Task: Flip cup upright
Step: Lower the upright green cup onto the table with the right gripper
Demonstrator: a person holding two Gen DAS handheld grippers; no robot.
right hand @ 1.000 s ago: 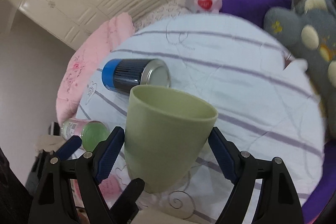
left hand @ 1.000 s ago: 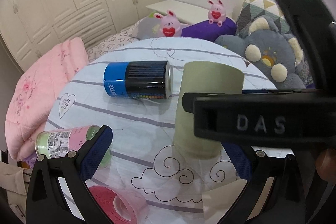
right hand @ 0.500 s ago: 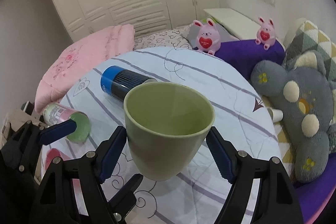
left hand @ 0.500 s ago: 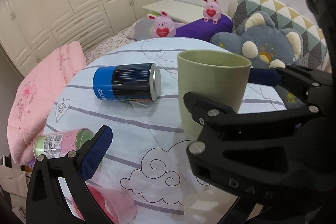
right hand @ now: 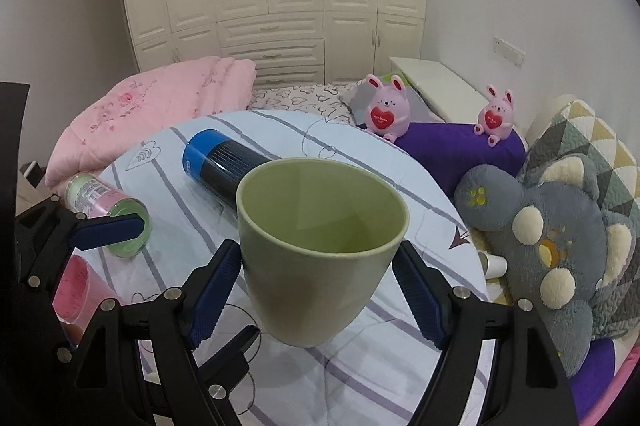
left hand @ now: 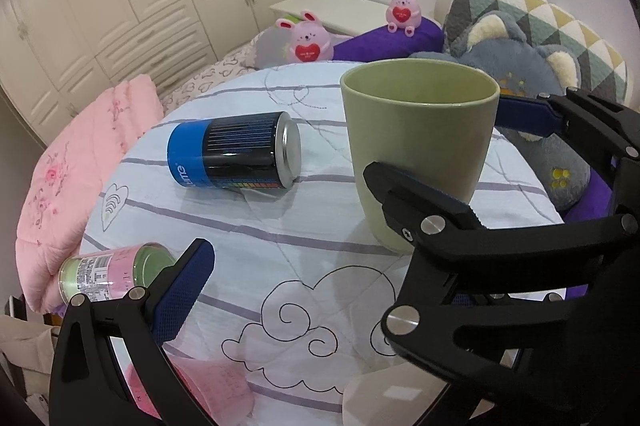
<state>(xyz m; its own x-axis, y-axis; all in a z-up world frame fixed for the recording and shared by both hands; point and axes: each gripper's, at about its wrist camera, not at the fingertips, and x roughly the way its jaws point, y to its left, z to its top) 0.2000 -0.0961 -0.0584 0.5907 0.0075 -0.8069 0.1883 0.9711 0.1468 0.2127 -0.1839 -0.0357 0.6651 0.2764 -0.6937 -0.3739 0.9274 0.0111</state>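
Note:
A pale green cup [right hand: 320, 250] stands upright, mouth up, between the blue pads of my right gripper [right hand: 316, 298], which is shut on it just above or on the quilted round table [right hand: 360, 154]; I cannot tell if its base touches. In the left wrist view the cup [left hand: 420, 146] is at centre right with the right gripper's black fingers around it. My left gripper [left hand: 340, 298] is open and empty, to the cup's left; only its left pad [left hand: 180, 290] shows clearly.
A blue and black can [left hand: 236, 150] lies on its side left of the cup. A pink and green can [left hand: 112, 272] lies near the table's left edge. A pink tape roll [left hand: 192, 390] lies at the near edge. Plush toys and pillows [right hand: 560, 246] crowd the right.
The cup has turned from tilted to upright with its mouth up, held by the right gripper. The right gripper has swung level. The left gripper stayed open.

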